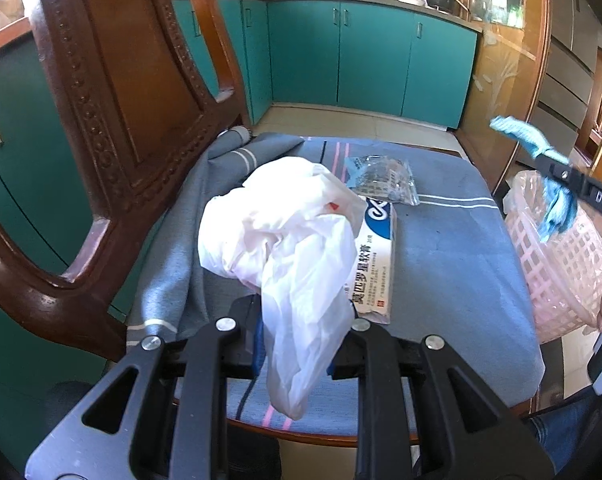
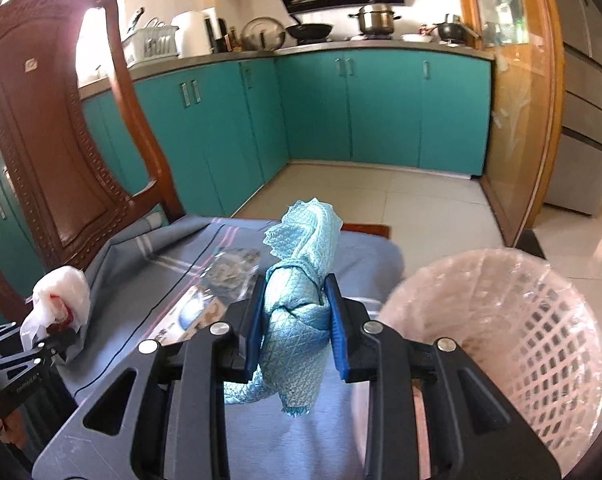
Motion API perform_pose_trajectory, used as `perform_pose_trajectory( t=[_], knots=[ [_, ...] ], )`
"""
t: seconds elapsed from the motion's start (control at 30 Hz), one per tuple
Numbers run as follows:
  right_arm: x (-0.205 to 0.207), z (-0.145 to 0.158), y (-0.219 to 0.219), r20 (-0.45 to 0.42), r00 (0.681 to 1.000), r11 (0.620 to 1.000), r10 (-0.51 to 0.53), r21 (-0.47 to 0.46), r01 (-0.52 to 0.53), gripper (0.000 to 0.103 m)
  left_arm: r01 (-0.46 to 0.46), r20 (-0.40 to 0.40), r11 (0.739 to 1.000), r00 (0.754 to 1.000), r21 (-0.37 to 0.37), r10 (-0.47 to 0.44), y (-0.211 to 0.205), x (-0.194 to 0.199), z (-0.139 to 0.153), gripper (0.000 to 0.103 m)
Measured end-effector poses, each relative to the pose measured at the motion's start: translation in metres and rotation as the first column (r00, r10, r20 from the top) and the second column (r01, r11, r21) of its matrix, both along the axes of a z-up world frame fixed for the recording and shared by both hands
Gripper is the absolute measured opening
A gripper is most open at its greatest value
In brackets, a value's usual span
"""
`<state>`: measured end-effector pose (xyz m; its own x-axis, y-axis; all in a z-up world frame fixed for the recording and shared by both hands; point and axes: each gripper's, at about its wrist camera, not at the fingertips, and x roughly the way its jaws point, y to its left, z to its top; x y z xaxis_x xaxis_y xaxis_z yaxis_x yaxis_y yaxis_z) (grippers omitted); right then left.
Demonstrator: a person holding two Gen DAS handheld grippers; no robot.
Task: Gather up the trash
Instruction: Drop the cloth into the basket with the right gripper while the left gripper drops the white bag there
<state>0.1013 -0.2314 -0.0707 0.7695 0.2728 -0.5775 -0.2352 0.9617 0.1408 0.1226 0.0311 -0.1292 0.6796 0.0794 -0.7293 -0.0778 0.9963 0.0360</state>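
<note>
Hanging bunched from the right gripper (image 2: 295, 322), whose pads pinch it, the blue cloth (image 2: 301, 280) is over the chair seat (image 2: 365, 256); the pink basket (image 2: 541, 344) stands just off the seat's right edge, nearer this hand. The left gripper (image 1: 301, 344) clamps a white plastic bag (image 1: 285, 240)

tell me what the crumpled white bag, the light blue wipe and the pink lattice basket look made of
Crumpled white bag: thin plastic film, glossy and translucent at the creases. Light blue wipe: probably nonwoven cloth, matte with an embossed diamond pattern. Pink lattice basket: moulded rigid plastic, lined with clear film.
</note>
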Motion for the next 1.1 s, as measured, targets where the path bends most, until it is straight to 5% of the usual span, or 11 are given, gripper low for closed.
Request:
perform_pose_trajectory(
  t=[0.17, 0.3, 0.37, 0.53, 0.6, 0.63, 0.67, 0.77, 0.87, 1.0, 1.1],
  knots=[
    [-0.002, 0.015, -0.051, 0.036, 0.984, 0.983, -0.174, -0.057, 0.175, 0.029, 0.084, 0.013, 0.996, 0.996, -0.020, -0.084, -0.026, 0.007, 0.009, 0.023],
    [-0.002, 0.006, -0.089, 0.003, 0.946, 0.925, -0.325, -0.207, 0.319, 0.029, 0.191, 0.022, 0.980, 0.981, -0.055, -0.190, -0.063, 0.019, 0.016, 0.023],
    [-0.004, -0.001, -0.103, -0.039, 0.940, 0.922, -0.340, -0.210, 0.325, 0.030, 0.249, 0.025, 0.966, 0.968, -0.069, -0.248, -0.085, 0.024, 0.017, 0.023],
    [-0.008, -0.024, -0.135, -0.163, 0.932, 0.942, -0.323, -0.149, 0.300, 0.033, 0.402, 0.014, 0.908, 0.915, -0.118, -0.403, -0.152, 0.040, 0.013, 0.023],
    [-0.013, -0.028, -0.140, -0.172, 0.926, 0.938, -0.336, -0.145, 0.314, 0.054, 0.449, 0.004, 0.884, 0.892, -0.131, -0.453, -0.176, 0.046, 0.009, 0.023],
    [-0.017, -0.028, -0.144, -0.168, 0.919, 0.931, -0.358, -0.138, 0.337, 0.076, 0.464, -0.007, 0.875, 0.883, -0.137, -0.469, -0.187, 0.049, 0.006, 0.023],
    [-0.022, -0.026, -0.152, -0.155, 0.907, 0.920, -0.390, -0.115, 0.376, 0.080, 0.479, -0.021, 0.865, 0.873, -0.149, -0.487, -0.198, 0.053, 0.002, 0.023],
    [-0.030, -0.020, -0.177, -0.156, 0.889, 0.897, -0.432, 0.035, 0.442, 0.080, 0.507, -0.040, 0.846, 0.853, -0.167, -0.520, -0.223, 0.061, -0.004, 0.023],
    [-0.041, -0.017, -0.208, -0.178, 0.836, 0.810, -0.519, 0.210, 0.548, 0.080, 0.546, -0.046, 0.822, 0.828, -0.163, -0.559, -0.248, 0.064, -0.005, 0.023],
    [-0.053, -0.017, -0.231, -0.197, 0.756, 0.705, -0.624, 0.276, 0.654, 0.080, 0.599, -0.038, 0.784, 0.790, -0.161, -0.612, -0.280, 0.064, -0.005, 0.026],
    [-0.053, -0.016, -0.231, -0.190, 0.753, 0.696, -0.630, 0.290, 0.656, 0.080, 0.617, -0.028, 0.773, 0.779, -0.147, -0.626, -0.296, 0.063, -0.007, 0.056]
  ],
)
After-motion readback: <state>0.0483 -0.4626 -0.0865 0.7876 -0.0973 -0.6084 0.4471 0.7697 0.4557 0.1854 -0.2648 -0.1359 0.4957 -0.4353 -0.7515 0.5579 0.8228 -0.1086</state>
